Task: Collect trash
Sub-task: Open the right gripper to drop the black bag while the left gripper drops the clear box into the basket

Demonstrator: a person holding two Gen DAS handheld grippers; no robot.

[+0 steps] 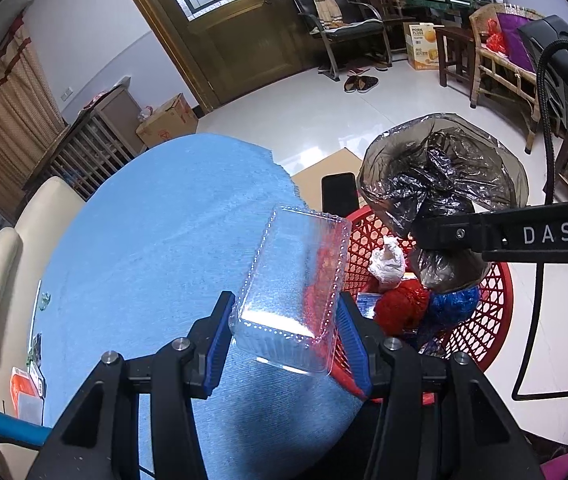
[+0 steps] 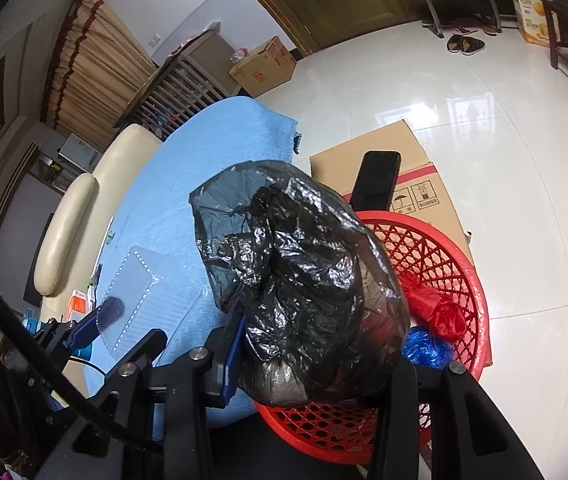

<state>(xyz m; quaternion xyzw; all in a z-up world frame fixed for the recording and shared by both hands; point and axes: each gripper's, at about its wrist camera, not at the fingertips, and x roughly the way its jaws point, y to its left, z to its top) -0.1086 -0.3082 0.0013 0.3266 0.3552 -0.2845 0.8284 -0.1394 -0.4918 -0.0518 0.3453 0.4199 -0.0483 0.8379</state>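
Left gripper: blue pads pinch a clear plastic clamshell container by its two long sides; the container is lifted, tilted, over the right edge of the tabletop, part of it overhanging the basket.

Right gripper: closed on a crumpled black plastic bag; one blue pad presses the bag's left side, the other finger is hidden behind the bag. The bag hangs above the rim of the red basket, at the tabletop's right edge.

Red basket: lattice-walled, round, on the floor, just beside the tabletop's right edge. Contents: a red bag, a blue bag, a white crumpled bag. Its opening is partly covered by the black bag.

Tabletop: covered in blue cloth, broad bare area toward its far edge; small items at the left edge, too small to identify.

Surroundings: a cardboard box stands behind the basket, touching it, with a dark phone on top. White tiled floor lies open to the right. A cream sofa runs along the tabletop's left edge.
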